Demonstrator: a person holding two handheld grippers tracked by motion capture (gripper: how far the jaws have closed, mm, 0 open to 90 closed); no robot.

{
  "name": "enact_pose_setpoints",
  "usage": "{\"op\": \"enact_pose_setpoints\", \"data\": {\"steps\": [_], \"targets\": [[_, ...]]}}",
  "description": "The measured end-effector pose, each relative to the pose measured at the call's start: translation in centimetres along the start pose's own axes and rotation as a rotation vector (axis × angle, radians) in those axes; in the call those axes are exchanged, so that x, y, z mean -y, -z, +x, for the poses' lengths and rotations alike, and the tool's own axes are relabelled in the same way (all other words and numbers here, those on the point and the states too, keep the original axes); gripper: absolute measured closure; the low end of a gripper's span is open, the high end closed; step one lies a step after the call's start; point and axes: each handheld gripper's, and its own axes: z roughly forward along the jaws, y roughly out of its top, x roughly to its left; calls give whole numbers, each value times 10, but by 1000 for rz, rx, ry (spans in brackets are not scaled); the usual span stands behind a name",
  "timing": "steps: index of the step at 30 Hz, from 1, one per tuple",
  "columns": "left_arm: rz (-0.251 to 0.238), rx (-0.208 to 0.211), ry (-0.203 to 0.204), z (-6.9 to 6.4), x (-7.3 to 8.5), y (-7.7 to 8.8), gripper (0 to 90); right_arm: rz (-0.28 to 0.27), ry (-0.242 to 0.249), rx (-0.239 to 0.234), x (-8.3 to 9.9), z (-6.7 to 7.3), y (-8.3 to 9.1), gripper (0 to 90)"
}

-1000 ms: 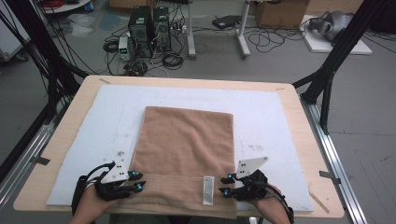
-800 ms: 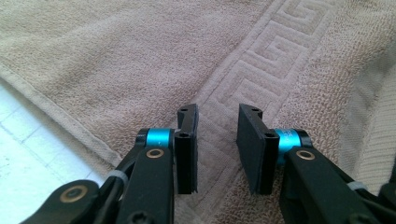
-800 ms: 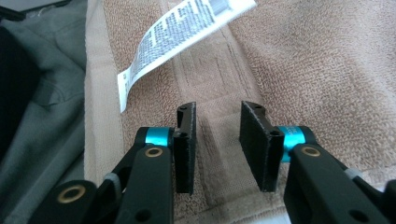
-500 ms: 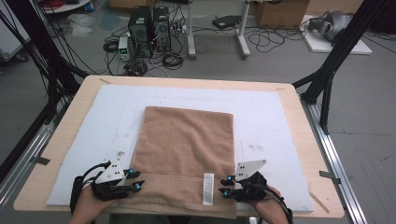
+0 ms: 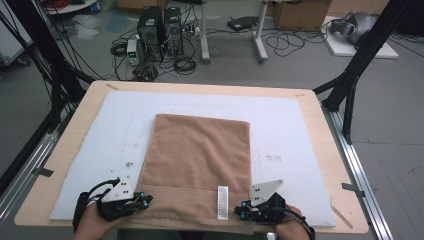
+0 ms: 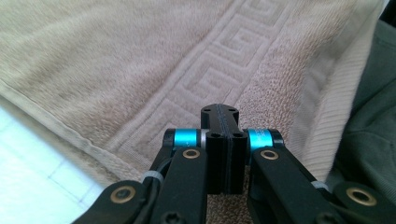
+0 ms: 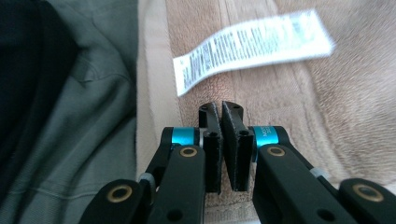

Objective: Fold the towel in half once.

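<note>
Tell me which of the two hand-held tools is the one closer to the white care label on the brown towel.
The right tool: the white care label lies just beside it on the brown terry towel, while the left tool sits at the opposite near corner.

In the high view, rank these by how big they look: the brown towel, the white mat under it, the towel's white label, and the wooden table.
1. wooden table
2. white mat
3. brown towel
4. white label

This was a robotics lab or research workspace — a wooden table (image 5: 330, 165) sat inside black metal framing (image 5: 357, 65), with computer towers (image 5: 159, 27), tangled cables (image 5: 185, 62) and cardboard boxes (image 5: 295, 12) on a bare grey floor (image 5: 395, 130).
</note>
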Motion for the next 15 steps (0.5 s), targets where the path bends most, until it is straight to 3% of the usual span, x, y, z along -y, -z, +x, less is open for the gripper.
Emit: {"op": "enact_pose_setpoints", "data": {"steps": [3, 7, 15], "targets": [[-38, 8, 17, 2, -3, 7, 892, -62, -29, -14, 2, -2, 11, 862], [-25, 5, 17, 1, -1, 5, 798, -38, -61, -35, 9, -5, 7, 808], [-23, -13, 39, 5, 2, 0, 707, -111, -90, 19, 1, -12, 8, 623]]}}
